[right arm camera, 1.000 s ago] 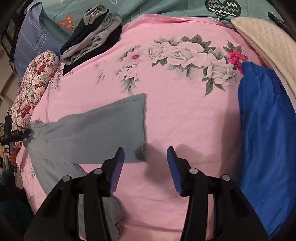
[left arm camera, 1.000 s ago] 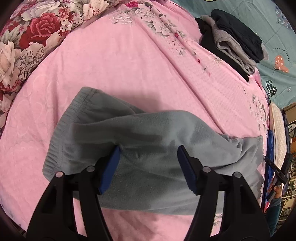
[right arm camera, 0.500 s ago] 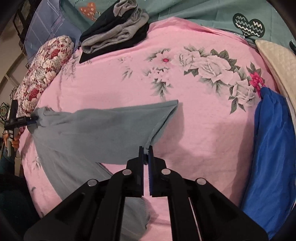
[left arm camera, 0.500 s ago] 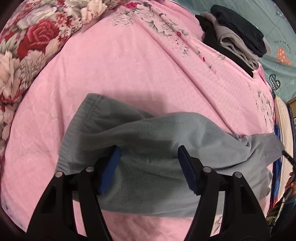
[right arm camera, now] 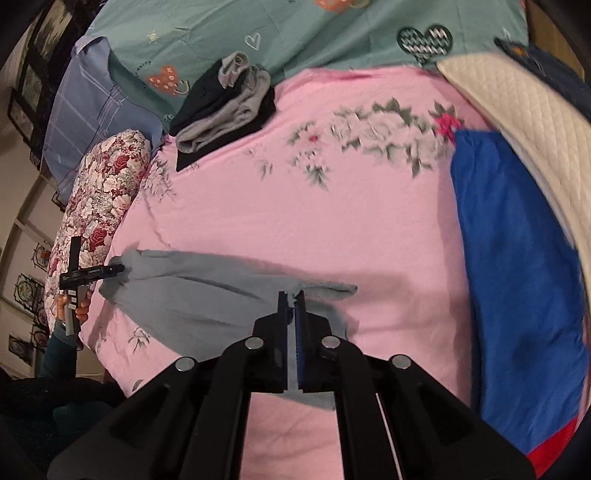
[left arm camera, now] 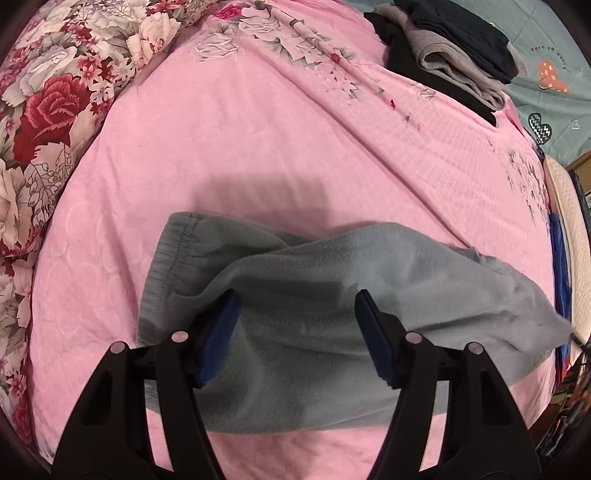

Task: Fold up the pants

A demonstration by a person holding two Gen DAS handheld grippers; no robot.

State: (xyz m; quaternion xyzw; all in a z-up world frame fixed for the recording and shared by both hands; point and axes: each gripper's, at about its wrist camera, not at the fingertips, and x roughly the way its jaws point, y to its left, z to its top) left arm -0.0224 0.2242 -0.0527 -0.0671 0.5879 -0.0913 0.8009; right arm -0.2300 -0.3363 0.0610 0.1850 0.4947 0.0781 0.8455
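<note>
Grey fleece pants (left arm camera: 317, 302) lie on the pink bedspread (left arm camera: 240, 147), waistband at the left, legs running right. My left gripper (left arm camera: 295, 332) is open, its blue pads either side of the fabric near the waist, holding nothing. In the right wrist view my right gripper (right arm camera: 291, 299) is shut on the leg cuff of the pants (right arm camera: 207, 295) and holds it lifted off the bed. The left gripper (right arm camera: 92, 273) shows there at the pants' far end, in a hand.
A stack of folded dark and grey clothes (right arm camera: 225, 110) sits at the far side of the bed. A floral pillow (left arm camera: 48, 103) lies left. A blue garment (right arm camera: 517, 280) and a white quilted pad (right arm camera: 528, 122) lie right. A teal sheet (right arm camera: 295, 33) lies beyond.
My right gripper closed on the leg cuff and lifted it, pulling the leg toward the waist. My left gripper stayed open over the waist area.
</note>
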